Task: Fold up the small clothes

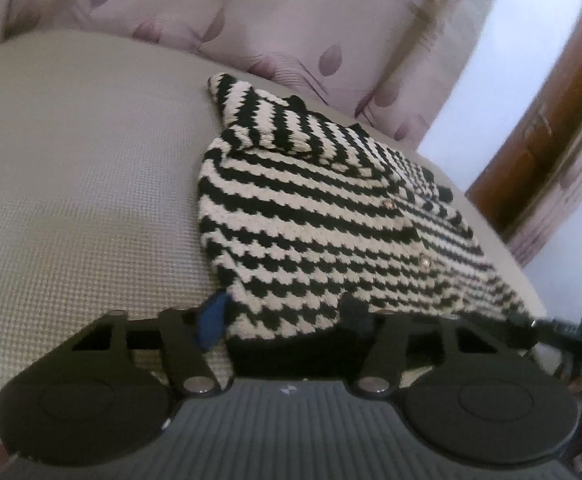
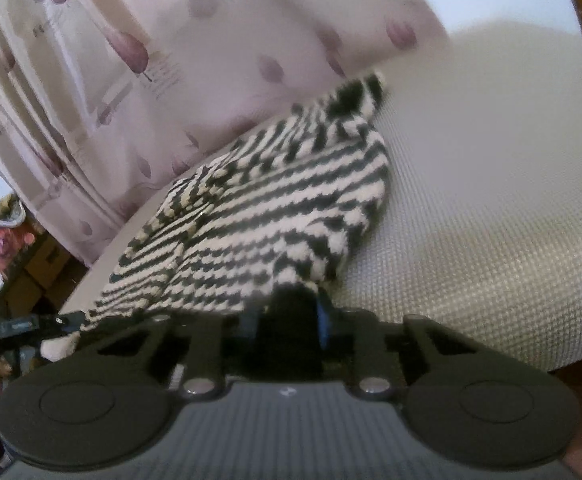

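One small knitted garment [image 1: 323, 216] lies spread on a pale grey tabletop [image 1: 83, 184] whose cover has a fine, waffle-like woven grid. Its knit is chunky, in black and cream zigzag stripes, with a solid black hem along the near edge, a few small pale buttons down the front, and a short sleeve folded over at the far end. Behind the rounded tabletop edge hangs a thin pinkish curtain [image 1: 291, 20] printed with mauve leaf shapes.

From the left wrist view, the left gripper [image 1: 283, 320] sits at the garment's near hem with its fingers about half apart. The blue-padded finger [image 1: 211, 320] stands at the left corner of the hem and the other black finger lies over the knit further right; the hem runs between them, but whether the pads press on it I cannot tell.

From the right wrist view, the right gripper [image 2: 303, 312] has its fingers drawn nearly together around a bunched dark fold at the garment's right near corner [image 2: 251, 232], the knit rising out of the pinch into a small peak. The blue pad [image 2: 323, 316] shows just beside the black fold, touching it.
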Motion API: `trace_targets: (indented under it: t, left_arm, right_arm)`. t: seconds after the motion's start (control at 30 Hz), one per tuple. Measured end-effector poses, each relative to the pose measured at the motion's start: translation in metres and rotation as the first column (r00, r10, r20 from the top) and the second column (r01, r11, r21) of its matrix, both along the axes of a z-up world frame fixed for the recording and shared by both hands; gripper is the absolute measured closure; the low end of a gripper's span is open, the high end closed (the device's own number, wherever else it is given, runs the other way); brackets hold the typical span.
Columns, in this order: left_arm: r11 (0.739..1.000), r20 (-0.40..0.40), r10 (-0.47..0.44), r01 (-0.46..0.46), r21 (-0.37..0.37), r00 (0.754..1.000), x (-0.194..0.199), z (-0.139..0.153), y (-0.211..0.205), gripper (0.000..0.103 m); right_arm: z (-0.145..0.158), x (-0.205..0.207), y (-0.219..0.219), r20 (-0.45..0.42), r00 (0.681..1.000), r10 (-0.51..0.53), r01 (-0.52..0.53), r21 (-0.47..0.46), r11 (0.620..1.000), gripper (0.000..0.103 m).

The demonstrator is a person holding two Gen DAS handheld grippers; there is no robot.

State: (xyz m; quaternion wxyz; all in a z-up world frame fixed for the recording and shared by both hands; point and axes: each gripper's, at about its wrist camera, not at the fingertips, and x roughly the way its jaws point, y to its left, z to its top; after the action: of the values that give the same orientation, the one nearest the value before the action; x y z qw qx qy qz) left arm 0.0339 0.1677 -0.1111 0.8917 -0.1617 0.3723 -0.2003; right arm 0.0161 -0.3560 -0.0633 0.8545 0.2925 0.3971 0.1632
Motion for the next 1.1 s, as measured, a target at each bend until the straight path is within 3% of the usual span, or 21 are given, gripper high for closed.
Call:
trace_targets:
  t: [0.1, 0.17, 0.23, 0.33, 0.4, 0.47, 0.5, 0.53, 0.57, 0.6, 0.7, 0.77, 1.1]
  left_arm:
    - [0.999, -0.031, -0.004, 0.002, -0.05, 1.0, 0.007, 0.0, 0.006, 0.046]
    - [0.998, -0.035, -0.028, 0.027, -0.048, 0.999, 0.01, 0.001, 0.005, 0.037]
    - [0.996, -0.044, -0.058, 0.055, -0.077, 0.997, 0.015, 0.001, 0.004, 0.021]
    - [0.993, -0.039, -0.087, 0.084, -0.079, 0.995, 0.018, 0.001, -0.004, 0.009]
    - [0.994, -0.023, -0.103, 0.102, -0.048, 0.994, 0.016, 0.001, -0.012, 0.008]
    - [0.995, -0.002, -0.104, 0.104, -0.004, 0.995, 0.015, 0.001, -0.02, 0.015]
    - [0.995, 0.003, -0.101, 0.101, 0.012, 0.995, 0.015, 0.0, -0.022, 0.033]
    - [0.995, 0.002, -0.096, 0.096, 0.026, 0.995, 0.016, 0.0, -0.024, 0.065]
    - [0.995, -0.009, -0.082, 0.083, 0.052, 0.997, 0.018, -0.001, -0.026, 0.083]
    - [0.995, -0.019, -0.063, 0.065, 0.07, 0.998, 0.019, -0.003, -0.026, 0.089]
    - [0.995, -0.003, -0.055, 0.055, 0.081, 0.998, 0.017, -0.003, -0.026, 0.089]
    - [0.991, 0.016, -0.049, 0.047, 0.124, 0.999, 0.013, 0.0, -0.032, 0.089]
    - [0.964, 0.07, -0.054, 0.034, 0.263, 0.996, 0.007, 0.017, -0.055, 0.089]
  right_arm:
    - [-0.002, 0.0, -0.004, -0.006, 1.0, 0.008, -0.008, 0.029, 1.0, 0.081]
    - [-0.001, 0.0, -0.007, -0.012, 1.0, 0.002, -0.002, 0.037, 0.999, 0.08]
    - [0.0, 0.001, -0.011, -0.023, 1.0, -0.006, 0.007, 0.047, 0.999, 0.079]
    - [-0.001, 0.002, -0.017, -0.047, 0.999, -0.009, 0.012, 0.066, 0.998, 0.078]
    - [-0.001, 0.004, -0.016, -0.06, 0.998, -0.005, 0.009, 0.078, 0.997, 0.077]
    - [-0.002, 0.005, -0.013, -0.06, 0.998, -0.01, 0.015, 0.088, 0.996, 0.075]
    - [-0.002, 0.006, -0.011, -0.061, 0.998, -0.01, 0.015, 0.092, 0.996, 0.075]
    - [-0.003, 0.008, -0.009, -0.061, 0.998, -0.009, 0.015, 0.098, 0.995, 0.074]
    - [-0.004, 0.01, -0.006, -0.062, 0.998, -0.01, 0.017, 0.103, 0.995, 0.074]
    - [-0.005, 0.011, -0.004, -0.058, 0.998, -0.011, 0.018, 0.105, 0.994, 0.074]
    - [-0.003, 0.014, 0.009, -0.023, 0.999, 0.025, -0.023, 0.061, 0.998, 0.076]
    - [-0.004, 0.015, 0.013, -0.018, 0.999, 0.034, -0.033, 0.047, 0.998, 0.085]
    - [-0.002, 0.007, -0.007, -0.001, 0.999, -0.033, 0.033, 0.212, 0.977, 0.086]
